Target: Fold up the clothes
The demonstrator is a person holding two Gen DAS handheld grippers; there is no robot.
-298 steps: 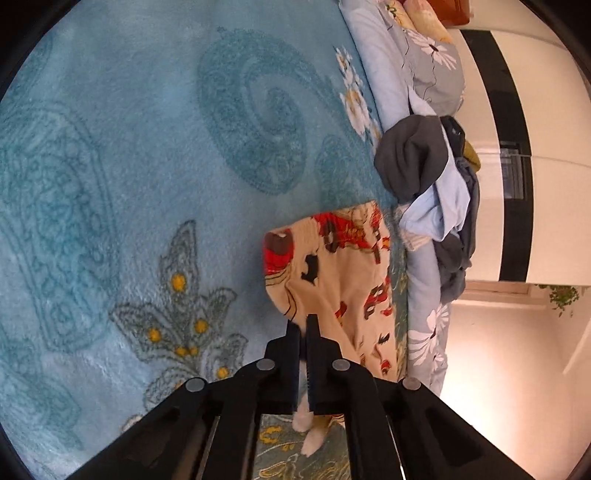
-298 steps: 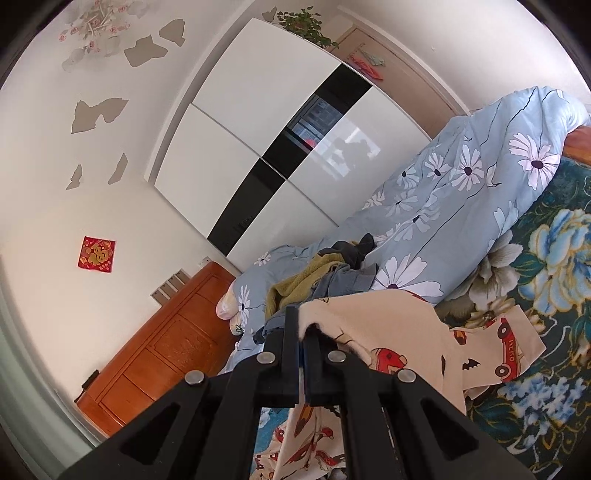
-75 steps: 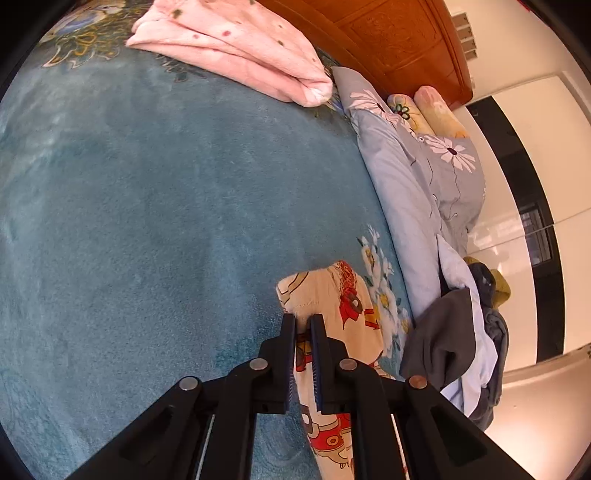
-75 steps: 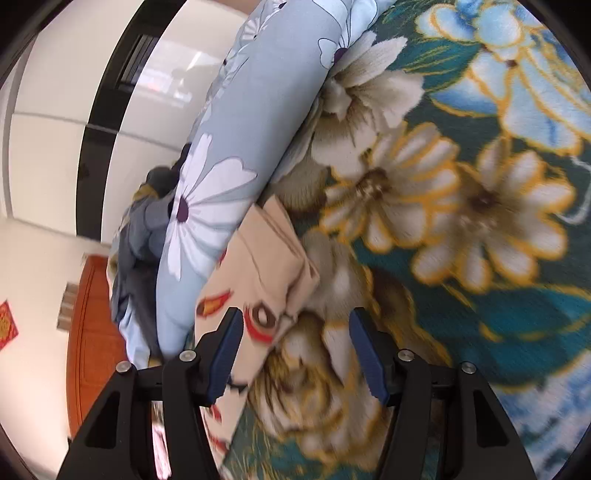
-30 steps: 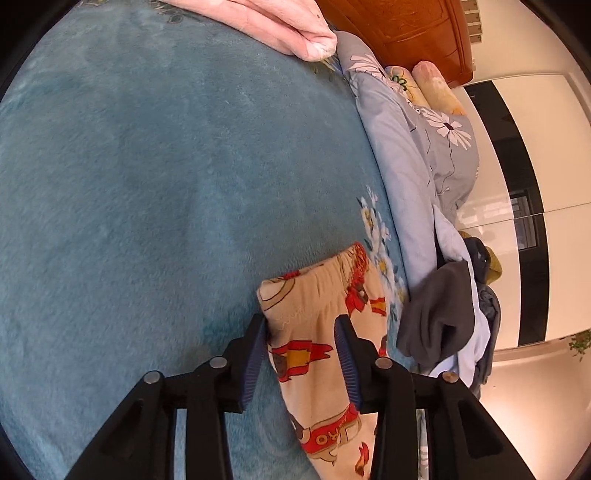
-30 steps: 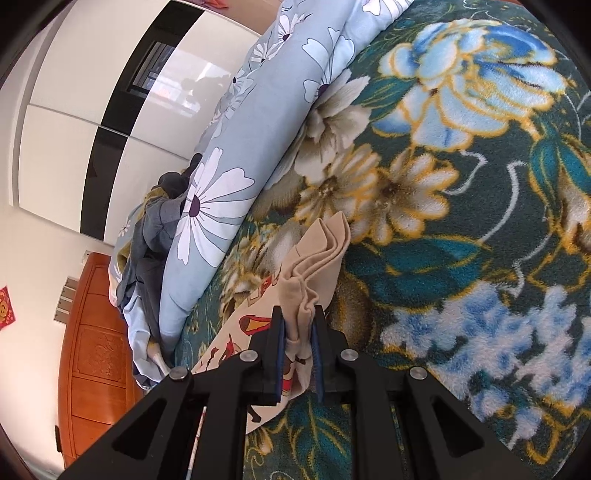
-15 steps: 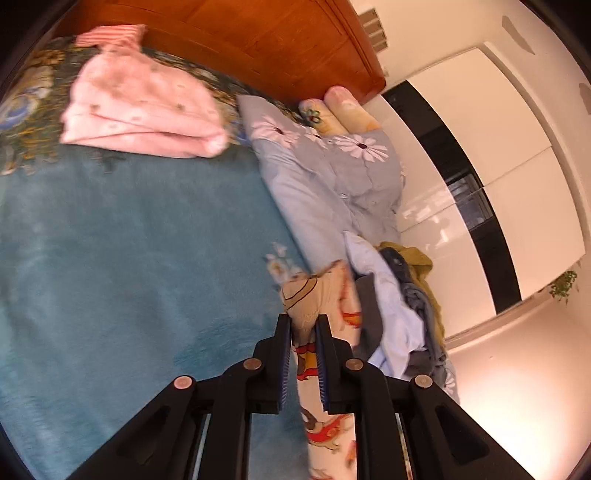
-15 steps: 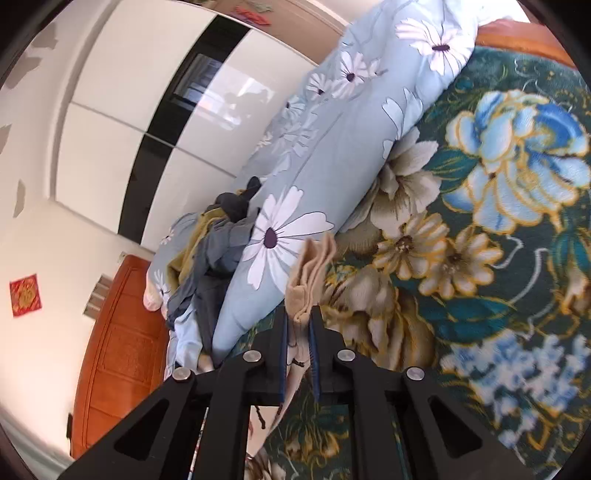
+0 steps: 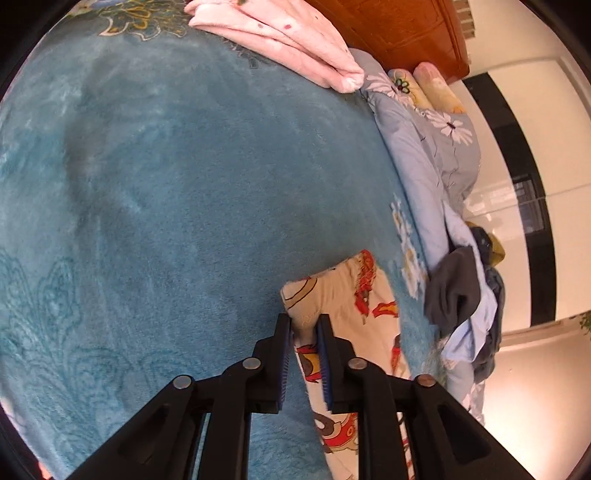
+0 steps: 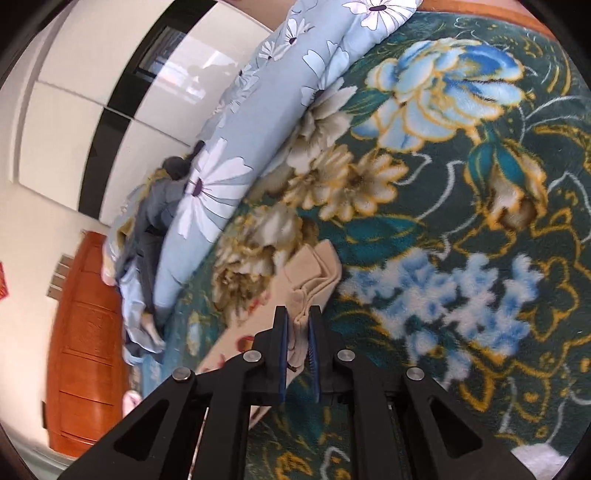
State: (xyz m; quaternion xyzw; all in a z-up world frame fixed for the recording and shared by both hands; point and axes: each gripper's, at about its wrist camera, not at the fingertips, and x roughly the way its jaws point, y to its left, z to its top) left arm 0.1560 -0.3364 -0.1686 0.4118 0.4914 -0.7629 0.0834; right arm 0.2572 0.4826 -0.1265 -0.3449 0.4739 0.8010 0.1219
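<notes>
The garment is a pair of beige pants with red cartoon prints (image 9: 347, 295), folded into a long strip on the blue plush bedspread (image 9: 166, 192). My left gripper (image 9: 304, 321) is shut on its waistband end, low over the bed. In the right wrist view the other end of the beige pants (image 10: 314, 273) lies bunched on the dark green floral blanket (image 10: 461, 229). My right gripper (image 10: 297, 314) is shut on that bunched end.
A folded pink garment (image 9: 280, 33) lies at the far side of the bed by the wooden headboard (image 9: 399, 26). A light blue floral quilt (image 10: 266, 122) and a pile of dark and blue clothes (image 9: 461, 295) run along the bed's wardrobe side.
Both grippers opened around the ends of the pants and then shut on them. In the last half second both have dropped back low over the bed with the pants held.
</notes>
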